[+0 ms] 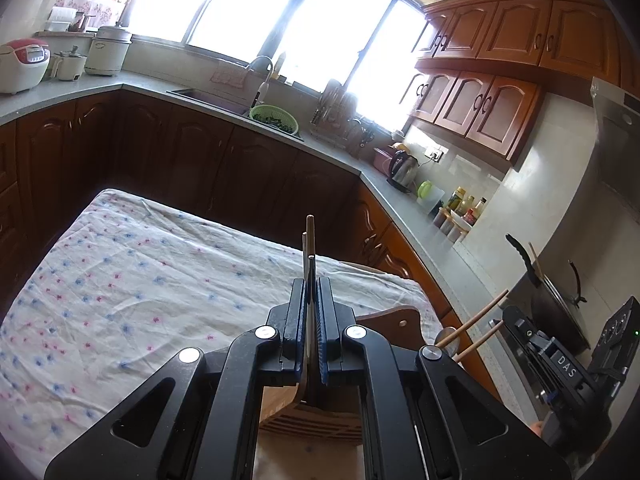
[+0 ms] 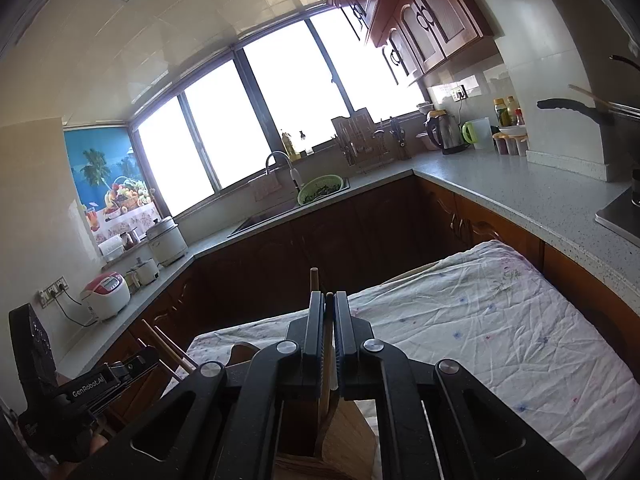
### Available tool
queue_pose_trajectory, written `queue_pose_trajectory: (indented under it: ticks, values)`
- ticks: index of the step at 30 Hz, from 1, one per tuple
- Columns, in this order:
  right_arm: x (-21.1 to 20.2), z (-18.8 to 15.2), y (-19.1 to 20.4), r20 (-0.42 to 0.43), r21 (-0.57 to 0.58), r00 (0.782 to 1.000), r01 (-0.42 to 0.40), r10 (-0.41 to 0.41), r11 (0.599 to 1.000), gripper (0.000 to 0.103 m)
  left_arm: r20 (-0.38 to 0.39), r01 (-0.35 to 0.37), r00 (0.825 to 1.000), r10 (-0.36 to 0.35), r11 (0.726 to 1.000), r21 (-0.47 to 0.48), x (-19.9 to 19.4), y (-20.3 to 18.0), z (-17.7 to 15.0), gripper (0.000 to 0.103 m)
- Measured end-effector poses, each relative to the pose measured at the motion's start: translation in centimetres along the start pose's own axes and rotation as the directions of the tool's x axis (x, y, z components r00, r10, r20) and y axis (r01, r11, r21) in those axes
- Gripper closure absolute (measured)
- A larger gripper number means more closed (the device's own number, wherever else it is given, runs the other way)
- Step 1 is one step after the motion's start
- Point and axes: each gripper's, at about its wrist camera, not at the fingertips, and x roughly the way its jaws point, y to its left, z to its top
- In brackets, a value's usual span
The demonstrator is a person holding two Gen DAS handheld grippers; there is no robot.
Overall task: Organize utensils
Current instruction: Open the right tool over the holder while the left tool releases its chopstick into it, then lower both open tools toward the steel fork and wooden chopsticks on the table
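In the left wrist view my left gripper (image 1: pixel 311 280) is shut on a few thin chopsticks (image 1: pixel 309 236) that stand upright, tips poking above the jaws. Under the jaws sits a slatted wooden utensil holder (image 1: pixel 308 420) on the cloth-covered table (image 1: pixel 120 280). My right gripper (image 2: pixel 329 294) is shut on wooden chopsticks (image 2: pixel 315 280), also upright, above the same wooden holder (image 2: pixel 348 436). Each gripper shows in the other's view: the right gripper (image 1: pixel 507 314) with its slanting chopsticks (image 1: pixel 480 314), the left gripper (image 2: pixel 149 354) with its chopsticks (image 2: pixel 168 350).
A wooden utensil handle (image 1: pixel 362 267) lies at the table's far edge. Behind runs an L-shaped counter (image 2: pixel 520 184) with sink, green colander (image 1: pixel 274 117), kettle (image 1: pixel 404 166), bottles, rice cooker (image 1: pixel 22 65) and a wok (image 1: pixel 556 308) on the stove.
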Motion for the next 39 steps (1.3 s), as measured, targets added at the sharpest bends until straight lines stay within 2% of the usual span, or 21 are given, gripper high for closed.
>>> queue_pose_trajectory:
  ticks: [4,8,9,10,11,12,13,14,16,18,20,23,26,28,30,39]
  values:
    - [0.1,0.0,-0.1,-0.006,-0.001,1.000,0.002,-0.002,1.000,0.098,-0.002,-0.002,1.000,0.002,1.000,0.002,0.1,-0.1,0.0,0.099]
    - [0.4,0.0,-0.2,-0.031,0.000,0.999,-0.006,0.005,1.000,0.093,-0.011,-0.008,1.000,0.008,1.000,-0.006,0.0,0.0,0.1,0.097]
    - [0.4,0.0,-0.3,-0.034,0.003,0.999,-0.006,0.006,1.000,0.090,-0.012,-0.009,1.000,0.009,1.000,-0.008,-0.1,0.2,0.0,0.095]
    - [0.4,0.0,-0.4,-0.035,0.006,0.999,-0.002,0.002,1.000,0.088,-0.013,-0.008,1.000,0.008,1.000,-0.014,-0.3,0.3,0.0,0.086]
    - [0.2,0.1,-0.5,-0.033,0.010,0.999,0.000,0.001,1.000,0.080,-0.014,-0.016,1.000,0.015,1.000,-0.024,-0.6,0.5,0.0,0.076]
    - [0.0,0.1,-0.6,-0.028,0.016,1.000,-0.002,0.002,1.000,0.066,-0.007,-0.026,1.000,0.025,0.999,-0.034,-0.9,0.7,0.0,0.052]
    - [-0.3,0.2,-0.6,-0.019,0.022,1.000,-0.006,0.007,1.000,0.057,0.006,-0.038,0.999,0.038,0.998,-0.042,-1.3,0.9,-0.1,0.037]
    - [-0.7,0.3,-0.7,-0.009,0.026,1.000,-0.008,0.008,1.000,0.039,0.019,-0.050,0.998,0.051,0.998,-0.046,-1.8,1.0,-0.1,0.033]
    - [-1.3,0.5,-0.7,0.015,0.027,1.000,0.003,-0.003,1.000,0.025,0.027,-0.069,0.997,0.070,0.997,-0.042,-2.5,1.3,-0.2,0.021]
    - [-2.0,0.6,-0.8,0.028,0.029,1.000,0.006,-0.007,1.000,0.010,0.024,-0.086,0.996,0.087,0.996,-0.028,-3.2,1.5,-0.4,0.017]
    - [-2.5,0.6,-1.1,0.034,0.039,0.999,0.000,-0.002,0.999,0.002,0.016,-0.116,0.993,0.116,0.993,-0.003,-3.9,1.6,-0.8,0.015]
    - [-3.5,0.3,-1.3,0.029,0.047,1.000,-0.008,0.006,0.999,0.002,0.001,-0.146,0.989,0.146,0.989,0.033,-5.1,1.8,-1.6,0.013]
    - [-4.5,-0.3,-1.3,0.012,0.038,1.000,-0.008,0.008,0.999,0.002,0.000,-0.188,0.982,0.188,0.981,0.044,-6.6,2.2,-2.8,0.008]
    - [-5.4,-0.9,-1.1,0.001,0.025,1.000,-0.010,0.010,1.000,0.002,0.001,-0.205,0.979,0.206,0.977,0.059,-7.8,2.3,-3.7,0.000]
    - [-6.4,-1.6,-0.9,-0.008,0.005,1.000,-0.009,0.009,1.000,0.002,0.007,-0.227,0.974,0.227,0.971,0.074,-8.8,2.2,-4.5,0.000]
    - [-11.3,-3.8,-0.3,-0.035,-0.030,0.999,-0.035,0.034,0.999,0.002,0.013,-0.175,0.985,0.175,0.973,0.152,-13.4,0.0,-7.5,0.000]
